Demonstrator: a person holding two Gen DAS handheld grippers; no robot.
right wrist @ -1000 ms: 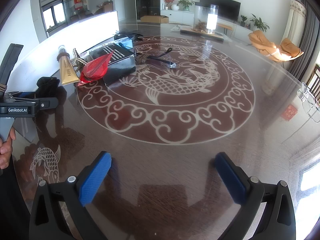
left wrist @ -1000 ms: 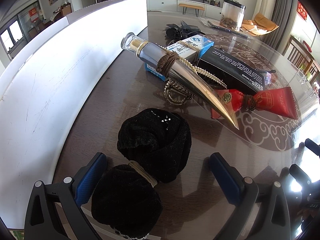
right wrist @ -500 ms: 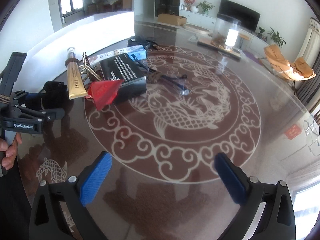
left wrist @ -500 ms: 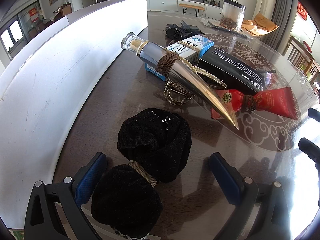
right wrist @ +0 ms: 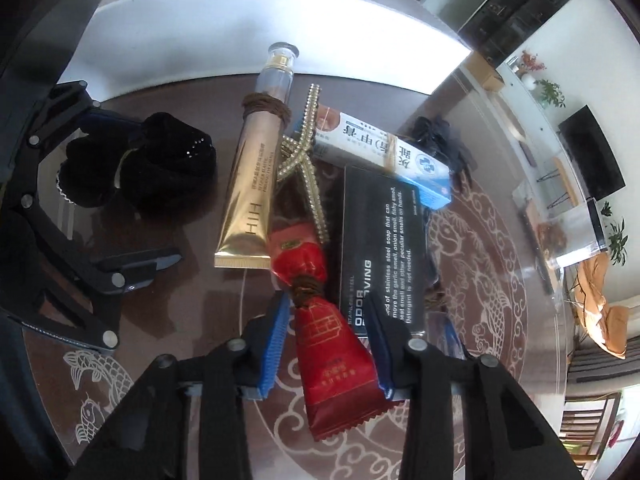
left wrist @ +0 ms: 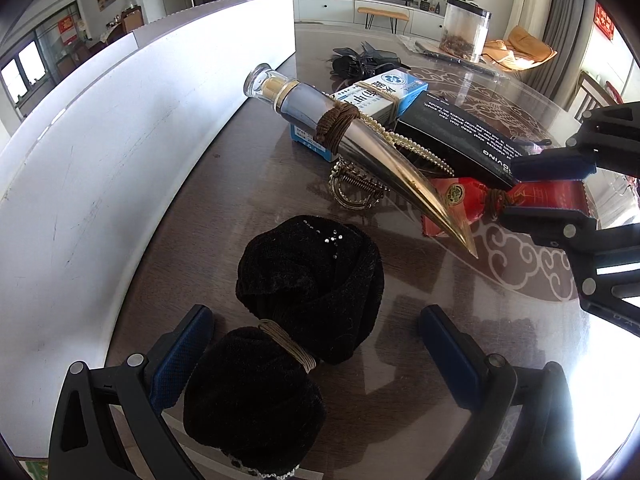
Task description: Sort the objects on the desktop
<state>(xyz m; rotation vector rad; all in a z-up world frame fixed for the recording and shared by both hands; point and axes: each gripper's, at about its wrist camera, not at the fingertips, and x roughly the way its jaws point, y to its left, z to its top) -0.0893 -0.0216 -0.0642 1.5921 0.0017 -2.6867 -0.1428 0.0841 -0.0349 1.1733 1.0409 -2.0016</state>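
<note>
Right gripper (right wrist: 326, 344) clamped on red packet (right wrist: 332, 364), jaws just closed, near dark box (right wrist: 384, 248); likely first pick. Left gripper (left wrist: 316, 356) open astride black scrunchie (left wrist: 308, 284), waiting.

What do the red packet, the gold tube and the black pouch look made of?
Red packet: glossy foil or plastic film, with a serrated end and creases. Gold tube: soft metallic-finish plastic, probably, with a flat crimped end and a clear cap. Black pouch: velvety fabric, matte and fuzzy.
</note>
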